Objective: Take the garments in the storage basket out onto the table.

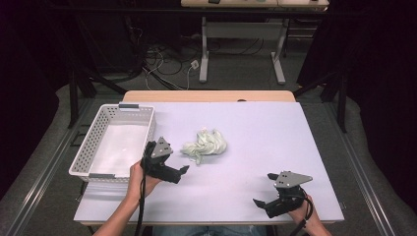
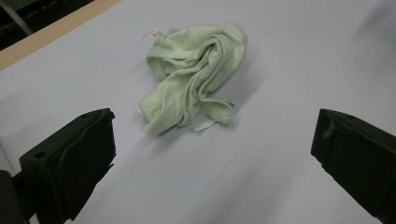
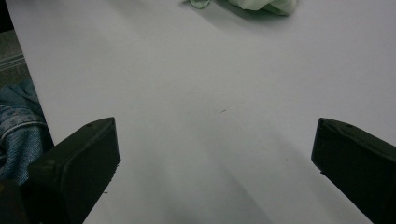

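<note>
A: How many cloths?
B: One green cloth [image 1: 205, 143], crumpled in the middle of the counter [image 1: 275, 132].
A: And the grabbers?
B: Two. The left hand-held gripper [image 1: 184, 169] is near it, jaws wide apart. The right hand-held gripper [image 1: 264, 188] is far off, jaws apart too.
A: Baskets?
B: One white basket [image 1: 93, 132], at the left.

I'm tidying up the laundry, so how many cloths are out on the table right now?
1. A crumpled light green cloth lies near the middle of the table, just beyond the open left gripper and right of the white basket, whose visible floor looks bare.
</note>
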### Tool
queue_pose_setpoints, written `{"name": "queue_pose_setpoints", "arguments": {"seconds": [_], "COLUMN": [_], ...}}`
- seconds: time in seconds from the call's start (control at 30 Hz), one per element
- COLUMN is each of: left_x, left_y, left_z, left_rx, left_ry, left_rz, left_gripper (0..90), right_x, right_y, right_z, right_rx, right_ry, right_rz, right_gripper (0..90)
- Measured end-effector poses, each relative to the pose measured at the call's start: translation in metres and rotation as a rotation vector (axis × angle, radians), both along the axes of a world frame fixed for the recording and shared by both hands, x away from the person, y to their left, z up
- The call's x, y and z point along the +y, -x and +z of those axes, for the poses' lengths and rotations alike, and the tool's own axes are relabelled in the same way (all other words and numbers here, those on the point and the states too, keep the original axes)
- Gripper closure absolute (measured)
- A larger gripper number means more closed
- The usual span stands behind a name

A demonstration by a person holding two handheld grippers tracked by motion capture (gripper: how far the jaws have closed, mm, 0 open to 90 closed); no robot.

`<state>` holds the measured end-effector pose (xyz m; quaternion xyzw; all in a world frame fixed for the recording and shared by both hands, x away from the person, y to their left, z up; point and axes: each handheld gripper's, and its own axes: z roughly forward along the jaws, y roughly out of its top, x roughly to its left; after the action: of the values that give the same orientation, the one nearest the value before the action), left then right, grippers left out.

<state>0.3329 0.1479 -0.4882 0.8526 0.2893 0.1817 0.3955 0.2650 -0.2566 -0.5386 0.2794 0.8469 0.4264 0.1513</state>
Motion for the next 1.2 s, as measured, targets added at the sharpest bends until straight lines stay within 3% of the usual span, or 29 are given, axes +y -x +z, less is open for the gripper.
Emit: {"name": "queue_pose_setpoints", "arguments": {"seconds": [0.33, 0.77, 1.07, 1.2], "left_x": [0.020, 0.037, 0.049, 0.053], "left_y": [0.016, 0.033, 0.046, 0.052], "left_z": [0.000, -0.004, -0.011, -0.012], "left_rx": [-0.015, -0.021, 0.004, -0.004], "left_ry": [-0.010, 0.012, 0.023, 0.018], "left_rz": [0.033, 0.055, 0.072, 0.078], "left_gripper": [0.0, 0.0, 0.0, 0.0], "right_x": [0.000, 0.001, 0.002, 0.002], "right_y": [0.000, 0.000, 0.000, 0.000], "right_z": [0.000, 0.000, 0.000, -0.001], "right_rx": [-0.003, 0.001, 0.005, 0.006], "right_ry": [0.002, 0.002, 0.005, 0.007], "right_rz": [0.003, -0.006, -0.008, -0.005], "right_gripper": [0.5, 0.5, 0.5, 0.5]}}
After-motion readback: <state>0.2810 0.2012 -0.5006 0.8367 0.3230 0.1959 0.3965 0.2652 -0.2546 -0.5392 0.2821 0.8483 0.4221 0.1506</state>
